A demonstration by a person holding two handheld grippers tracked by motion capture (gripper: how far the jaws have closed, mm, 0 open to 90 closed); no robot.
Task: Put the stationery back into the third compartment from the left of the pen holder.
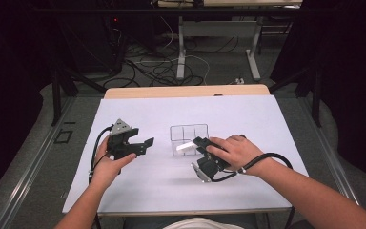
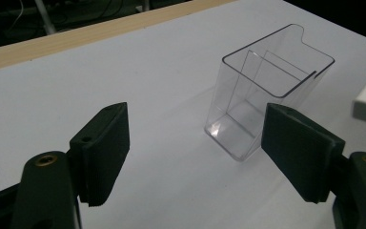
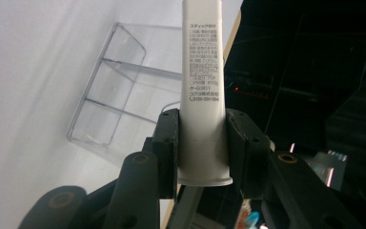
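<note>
From high up, the right gripper is gripping a white stick that is lying flat, pointing left, at the near edge of the clear box.

The left gripper is standing released, with nothing between its jaws, just near the box.

The right gripper is squeezing the stick near its capped end, its length pointing straight away past the box.

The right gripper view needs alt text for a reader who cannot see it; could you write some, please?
Two black jaws of the right gripper clamp a white stick printed with small text. Beyond it, a clear divided container stands on the white table.
</note>
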